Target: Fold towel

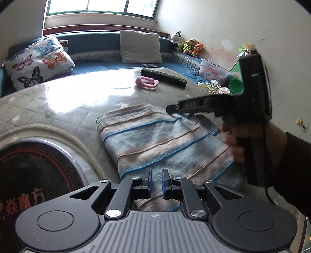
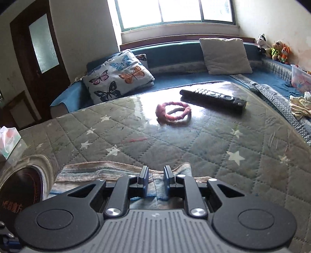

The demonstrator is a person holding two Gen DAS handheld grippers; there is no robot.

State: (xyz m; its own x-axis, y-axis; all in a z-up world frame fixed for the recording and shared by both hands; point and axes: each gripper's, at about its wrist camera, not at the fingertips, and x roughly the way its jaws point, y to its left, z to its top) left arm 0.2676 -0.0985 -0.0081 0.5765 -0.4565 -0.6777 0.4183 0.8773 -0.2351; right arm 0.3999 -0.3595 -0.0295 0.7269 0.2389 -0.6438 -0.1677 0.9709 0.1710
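- Two hand-held tools work over a striped towel (image 1: 155, 140) that lies folded on a quilted, star-patterned worktop (image 2: 213, 140) beside a blue sofa (image 2: 175, 77).
- Left tool (image 1: 156, 179): its blue pads stand a narrow gap apart above the towel's near edge, gripping nothing.
- Right tool (image 2: 156, 179): its pads are also slightly parted and empty, poised over the towel's (image 2: 116, 171) far edge; in the left wrist view this tool (image 1: 171, 110) reaches in from the right, its tip at the towel's far corner, though whether it touches the cloth cannot be told.
- A person's hand (image 1: 252, 140) in a dark sleeve grips the right tool's handle.
- Beyond the towel and well apart from it, a pink braided loop (image 2: 174, 113) and a black remote control (image 2: 213, 99) rest on the worktop's glossy cover, close together.
- A butterfly-print cushion (image 2: 118, 77) and a plain grey cushion (image 2: 225, 56) sit on the sofa under a bright window (image 2: 175, 11).
- Several soft toys (image 2: 274, 49) line the sofa's far corner.
- A round dark panel (image 1: 35, 175) with red lettering is set into the worktop left of the towel.
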